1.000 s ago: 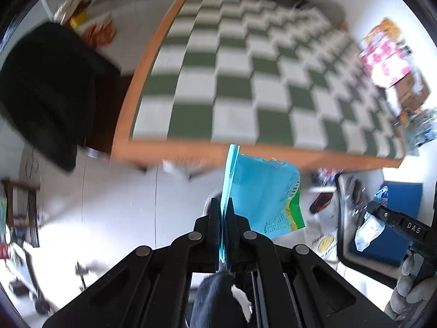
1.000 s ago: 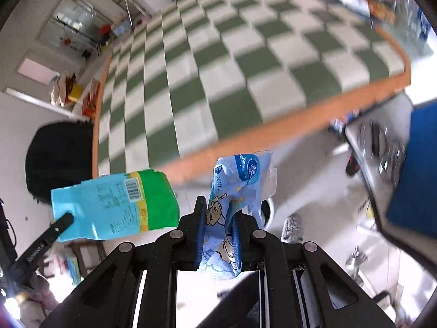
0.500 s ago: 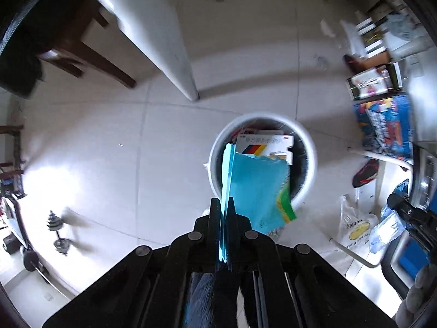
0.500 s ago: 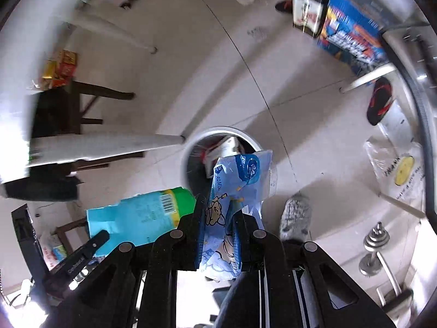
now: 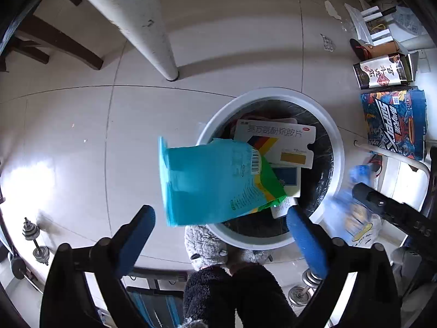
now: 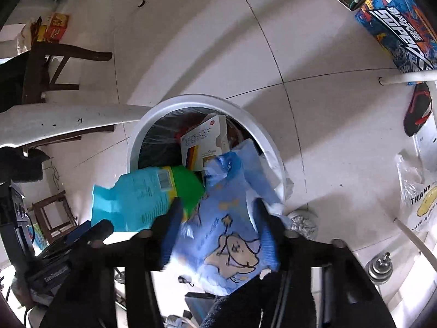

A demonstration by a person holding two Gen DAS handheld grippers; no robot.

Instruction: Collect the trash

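Observation:
A round white trash bin [image 5: 337, 147] stands on the tiled floor, with a medicine box [image 5: 284, 143] inside; the bin also shows in the right wrist view [image 6: 254, 120]. My left gripper [image 5: 218, 232] is open above its near rim. A teal and green snack bag [image 5: 215, 186] hangs loose in the air over the bin, clear of the fingers; it shows too in the right wrist view [image 6: 144, 196]. My right gripper [image 6: 218, 232] is open, and a blue cartoon wrapper [image 6: 229, 232] falls loose between its fingers above the bin.
A white table leg [image 5: 142, 24] stands beyond the bin, with a dark wooden chair [image 6: 46, 68] further left. A colourful box [image 5: 396, 125] and a carton [image 5: 382, 71] lie to the right. Dumbbells [image 5: 35, 243] lie at the left. My slippered foot [image 5: 207, 243] is beside the bin.
Both grippers have opened over the bin. The teal bag and the blue wrapper have come free and are dropping toward it. The view has closed in on the bin.

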